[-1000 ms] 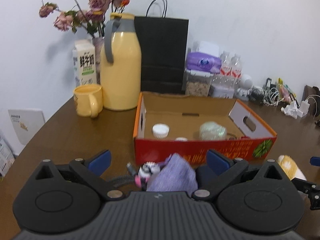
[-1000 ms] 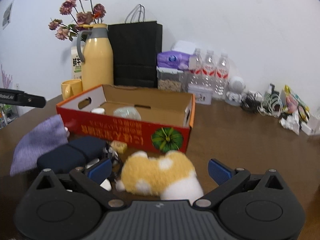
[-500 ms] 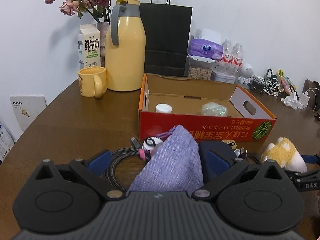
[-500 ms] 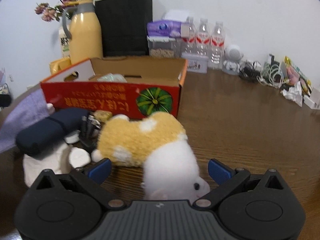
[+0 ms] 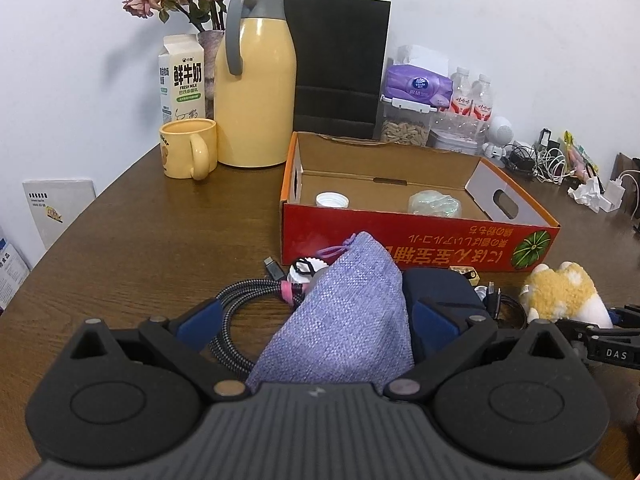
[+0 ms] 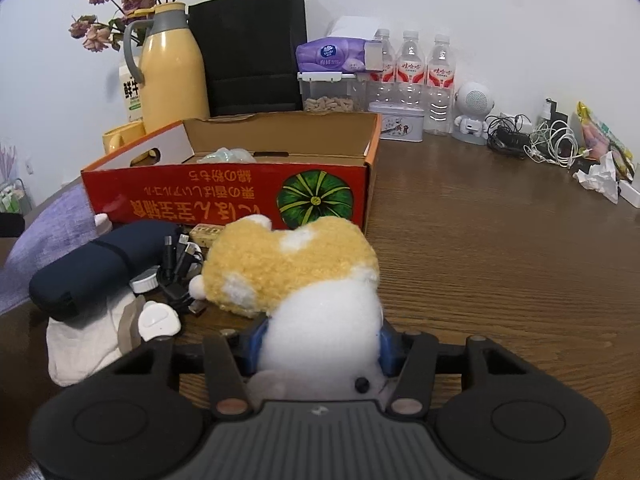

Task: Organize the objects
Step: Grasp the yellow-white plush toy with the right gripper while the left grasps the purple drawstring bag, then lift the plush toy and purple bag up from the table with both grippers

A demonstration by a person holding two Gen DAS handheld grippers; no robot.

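Plush toy (image 6: 296, 264): yellow and white, lying on the wooden table (image 6: 500, 248) just in front of the red cardboard box (image 6: 224, 196); its white end sits between the right gripper's blue pads.
Right gripper (image 6: 320, 344): its jaws have just been closing, and both pads now press the plush toy's white end; it points downward at the table.
Beside the toy: a navy pouch (image 6: 92, 264), a tangle of black cables (image 6: 180, 264), a white cloth (image 6: 88, 336) and a small white case (image 6: 158, 322) crowd its left side.
Left gripper (image 5: 316, 316): jaws spread wide, with the purple drawstring bag (image 5: 348, 320) lying between them, untouched by either pad.
Box contents: one white cap (image 5: 332, 200) and one clear crumpled wrapper (image 5: 434, 204).
Behind the box: three water bottles (image 6: 410, 68), one yellow thermos (image 6: 172, 64), one black paper bag (image 6: 252, 48).
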